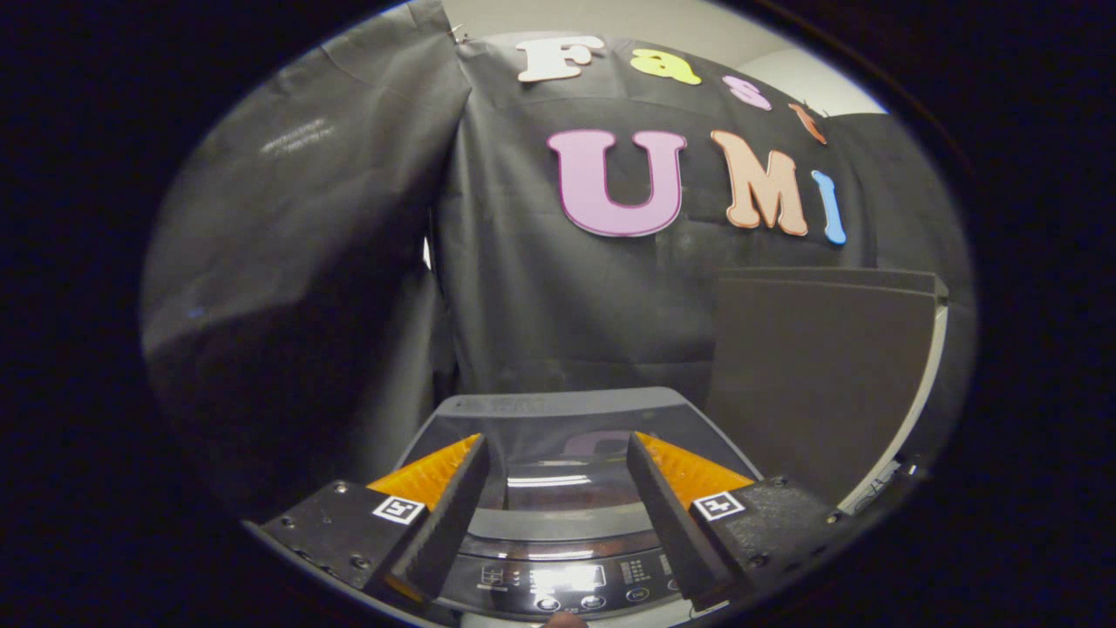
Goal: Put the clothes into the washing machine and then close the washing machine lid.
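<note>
Grey plastic washing machine point(558, 523) sits directly below and ahead of the gripper point(558, 515), its glossy lid point(562, 453) looking flat and down between the fingers point(453, 515), control panel point(567, 580) nearest the gripper, long axis running straight away toward the booth wall. Gripper spread wide, holding nothing; no clothes visible, so can't tell whether they are inside the washing machine. A dark board point(819, 375) stands beyond the washing machine's far right corner; judged next move: straight down onto the lid, no sideways shift.
</note>
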Tool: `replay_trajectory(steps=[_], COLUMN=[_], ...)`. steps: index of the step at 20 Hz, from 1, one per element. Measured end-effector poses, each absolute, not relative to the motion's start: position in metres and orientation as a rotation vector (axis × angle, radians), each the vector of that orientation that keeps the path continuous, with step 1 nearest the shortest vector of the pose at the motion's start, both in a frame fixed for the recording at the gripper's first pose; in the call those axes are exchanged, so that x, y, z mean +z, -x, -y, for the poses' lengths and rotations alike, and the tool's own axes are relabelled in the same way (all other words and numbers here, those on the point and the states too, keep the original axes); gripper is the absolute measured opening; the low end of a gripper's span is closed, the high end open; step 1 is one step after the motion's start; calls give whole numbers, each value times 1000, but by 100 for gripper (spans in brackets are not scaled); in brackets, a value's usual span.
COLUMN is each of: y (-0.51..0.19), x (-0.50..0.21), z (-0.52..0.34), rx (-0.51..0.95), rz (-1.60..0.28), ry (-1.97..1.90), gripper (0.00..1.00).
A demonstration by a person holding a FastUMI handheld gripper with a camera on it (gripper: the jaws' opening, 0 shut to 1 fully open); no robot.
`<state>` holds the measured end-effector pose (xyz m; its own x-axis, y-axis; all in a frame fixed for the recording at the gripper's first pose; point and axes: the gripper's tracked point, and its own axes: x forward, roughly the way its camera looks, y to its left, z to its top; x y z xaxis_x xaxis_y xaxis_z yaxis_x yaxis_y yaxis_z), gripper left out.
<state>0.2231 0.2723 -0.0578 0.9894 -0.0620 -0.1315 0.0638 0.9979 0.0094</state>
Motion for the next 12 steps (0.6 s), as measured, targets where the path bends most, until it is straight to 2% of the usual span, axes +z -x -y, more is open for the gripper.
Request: replay_trajectory(steps=[6, 12], y=[-177, -145], x=[-3, 47], z=[-257, -251], rx=[-83, 3], rz=[-83, -63], ry=[-15, 120], gripper=[96, 96])
